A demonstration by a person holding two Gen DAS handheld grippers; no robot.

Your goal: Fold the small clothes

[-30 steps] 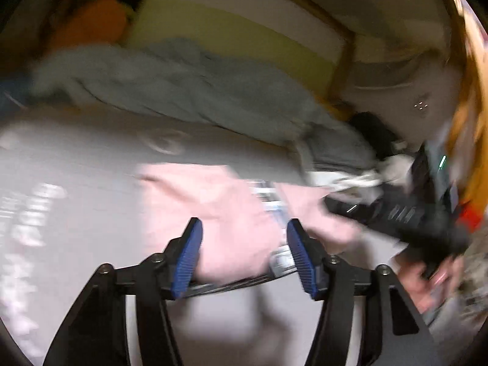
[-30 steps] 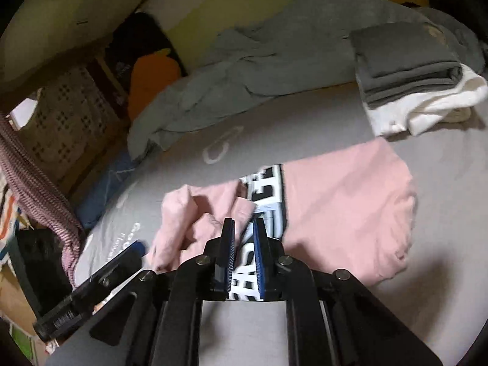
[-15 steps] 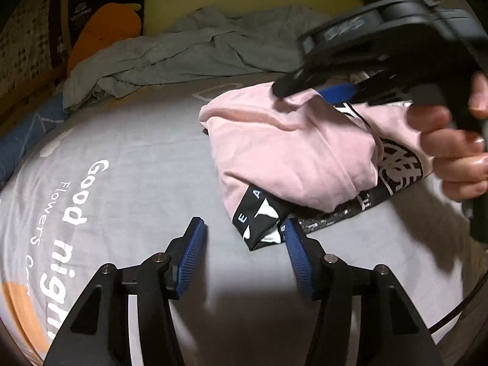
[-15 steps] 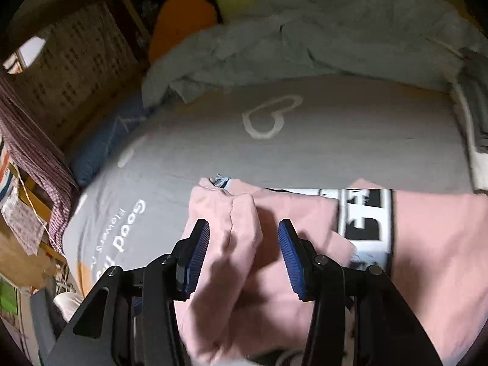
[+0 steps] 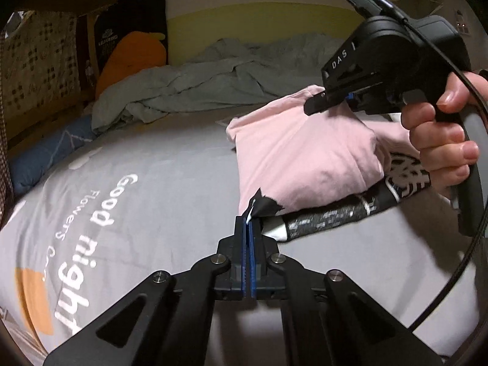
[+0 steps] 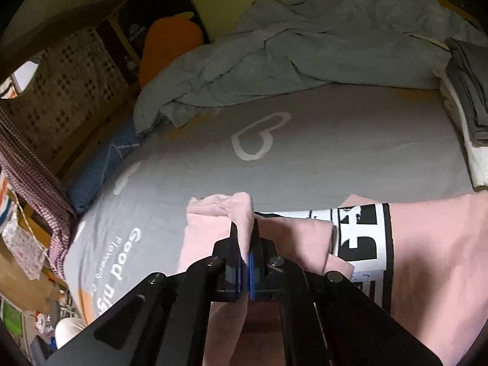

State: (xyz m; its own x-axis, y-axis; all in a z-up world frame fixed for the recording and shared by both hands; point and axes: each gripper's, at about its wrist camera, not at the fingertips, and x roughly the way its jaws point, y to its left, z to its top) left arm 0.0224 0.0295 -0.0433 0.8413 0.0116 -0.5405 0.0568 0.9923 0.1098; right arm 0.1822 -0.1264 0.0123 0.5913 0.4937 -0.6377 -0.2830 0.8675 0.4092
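- Left wrist view: the left gripper (image 5: 247,228) has just snapped closed, jaws together, on the black printed corner of the pink garment (image 5: 305,158), which lies on the grey bed sheet (image 5: 152,213) from center out to about 3 o'clock.
- Same view, up at 2 o'clock: the right gripper (image 5: 323,103) comes in from the right in a person's hand (image 5: 442,140) and bites the top of the pink bundle. Its pads are mostly buried in fabric, so the pinch itself is hard to see from here.
- Right wrist view: the right gripper (image 6: 245,238) has just closed too, with a ridge of pink cloth squeezed between the jaws at center. The garment (image 6: 427,259) spreads out toward 4 o'clock, with its black-and-white printed band (image 6: 363,244) at 3 o'clock.
- Progress guess: one side looks folded over already, both corners are gripped, so probably mid-fold with at least one more fold and a flatten to go. A folded grey and white stack (image 6: 466,106) at 2 o'clock suggests other pieces are done.
- Hard to tell: how many layers each gripper holds, and the garment's lower edge is cut off behind the right gripper's body. The rumpled blue-grey blanket (image 6: 289,48) at 12 o'clock could hide more clothes.
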